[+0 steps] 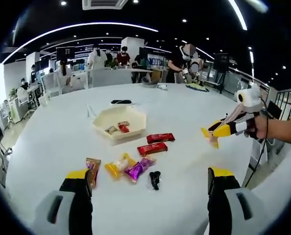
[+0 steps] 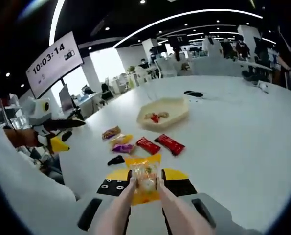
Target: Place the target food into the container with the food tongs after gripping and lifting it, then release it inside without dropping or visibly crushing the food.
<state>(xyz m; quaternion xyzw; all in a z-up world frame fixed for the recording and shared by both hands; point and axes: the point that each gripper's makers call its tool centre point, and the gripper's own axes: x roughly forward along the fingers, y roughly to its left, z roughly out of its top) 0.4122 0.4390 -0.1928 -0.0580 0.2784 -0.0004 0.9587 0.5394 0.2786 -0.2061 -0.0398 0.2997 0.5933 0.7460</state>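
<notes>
A pair of pale tongs is rising between the right gripper's yellow-tipped jaws, and its tips are pinching a yellow-wrapped snack lifted just above the white table. The jaws are sitting close against the tongs; it looks as though they are squeezing them, but the snack is hiding the contact.

The cream container is lying well ahead of the held snack, already holding a few small pieces. Between them two red bars are lying side by side, with a purple packet, a yellow packet and a brown packet to their left, and a small black object nearest the gripper. A flat dark item is resting beyond the container.

In the left gripper view, the left gripper is hovering over the table's near edge with its jaws spread wide and nothing between them. The right gripper is showing at that view's right side, off the table edge, carried by a person's arm. People are standing at desks in the background, and a clock screen is hanging at upper left of the right gripper view.
</notes>
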